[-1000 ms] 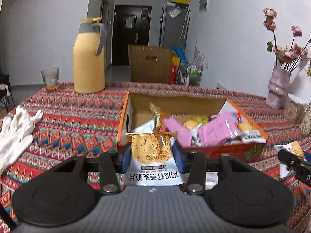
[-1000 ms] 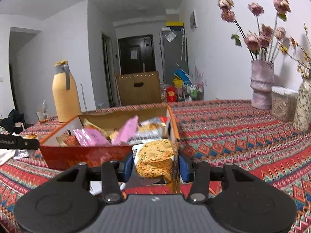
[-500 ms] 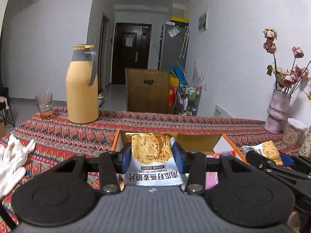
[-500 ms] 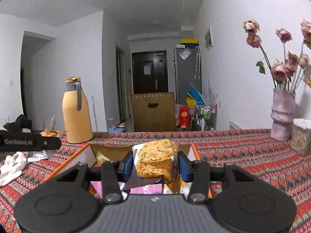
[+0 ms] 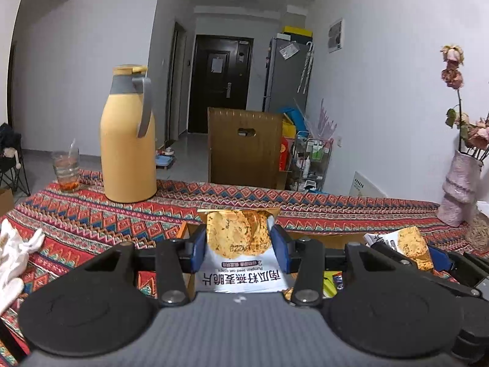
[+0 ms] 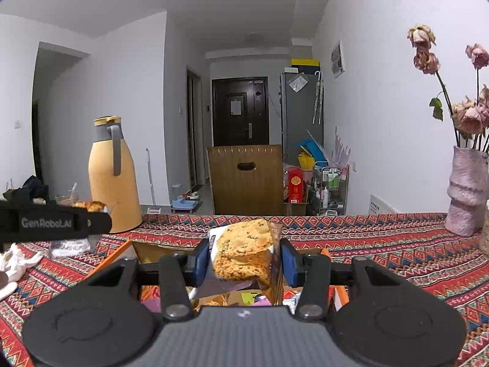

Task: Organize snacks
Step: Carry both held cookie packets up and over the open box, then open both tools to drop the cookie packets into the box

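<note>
Both grippers point nearly level over the orange box (image 6: 122, 252) at lower centre. The left gripper (image 5: 238, 243) clamps a white oat-crisp packet (image 5: 241, 260), printed cookie end forward. The right gripper (image 6: 244, 258) clamps a second packet (image 6: 244, 253), crumpled and tilted, above loose snacks (image 6: 244, 298).

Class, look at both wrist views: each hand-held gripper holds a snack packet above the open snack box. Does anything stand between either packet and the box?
Nothing visible does. The left hand-held gripper grips its snack packet and the right hand-held gripper grips its own packet; both hang over the open snack box, with only loose snacks below.
</note>
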A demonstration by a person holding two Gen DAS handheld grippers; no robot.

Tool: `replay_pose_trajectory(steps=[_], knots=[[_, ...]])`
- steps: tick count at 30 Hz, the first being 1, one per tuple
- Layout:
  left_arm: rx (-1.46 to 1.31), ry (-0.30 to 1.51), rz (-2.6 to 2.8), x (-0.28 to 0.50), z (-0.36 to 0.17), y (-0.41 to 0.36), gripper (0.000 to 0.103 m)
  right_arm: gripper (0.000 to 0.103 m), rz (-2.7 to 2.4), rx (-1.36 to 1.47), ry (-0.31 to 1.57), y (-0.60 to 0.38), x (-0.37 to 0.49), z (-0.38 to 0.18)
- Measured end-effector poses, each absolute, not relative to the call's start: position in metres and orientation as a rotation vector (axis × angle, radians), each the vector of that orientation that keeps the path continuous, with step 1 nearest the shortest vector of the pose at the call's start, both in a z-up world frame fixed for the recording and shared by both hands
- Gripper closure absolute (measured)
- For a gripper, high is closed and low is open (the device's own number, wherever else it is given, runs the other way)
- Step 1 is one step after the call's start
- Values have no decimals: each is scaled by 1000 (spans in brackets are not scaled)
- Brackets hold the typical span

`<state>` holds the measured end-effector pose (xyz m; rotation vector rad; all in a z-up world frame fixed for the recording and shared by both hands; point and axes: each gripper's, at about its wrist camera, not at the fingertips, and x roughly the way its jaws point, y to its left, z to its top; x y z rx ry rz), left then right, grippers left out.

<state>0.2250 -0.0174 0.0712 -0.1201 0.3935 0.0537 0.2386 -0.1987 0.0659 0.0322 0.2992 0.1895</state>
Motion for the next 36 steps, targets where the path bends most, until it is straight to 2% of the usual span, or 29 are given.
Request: replay_pose_trajectory(steps=[10, 21, 23, 25, 26, 27, 28, 29, 30, 36], knots=[[-145, 434, 64, 241, 43, -8, 58, 57, 200, 37, 339, -201, 251, 46], [-140, 450, 58, 239, 35, -9, 56, 55, 191, 21, 381, -198, 253, 34], [-140, 441, 60, 237, 36, -10, 51, 53, 175, 23, 386, -199, 254, 34], [-146, 428, 62, 234, 38, -9, 39, 51, 165, 33, 385, -202, 253, 35], [-150, 422, 68, 233, 39, -8, 24, 46, 161, 38, 383, -203, 252, 36], [-154, 412, 81, 231, 40, -7, 17, 33, 157, 46, 380, -205, 250, 36], [-159, 399, 94, 228, 41, -6, 8, 25, 150, 57, 373, -207, 248, 37], [-164, 390, 98, 227, 42, -5, 1, 9, 143, 67, 364, -209, 247, 38], [-172, 381, 99, 224, 43, -4, 0, 0, 135, 77, 353, -211, 244, 39], [-189, 374, 110, 220, 48, -2, 0, 0, 129, 107, 346, -216, 239, 42]])
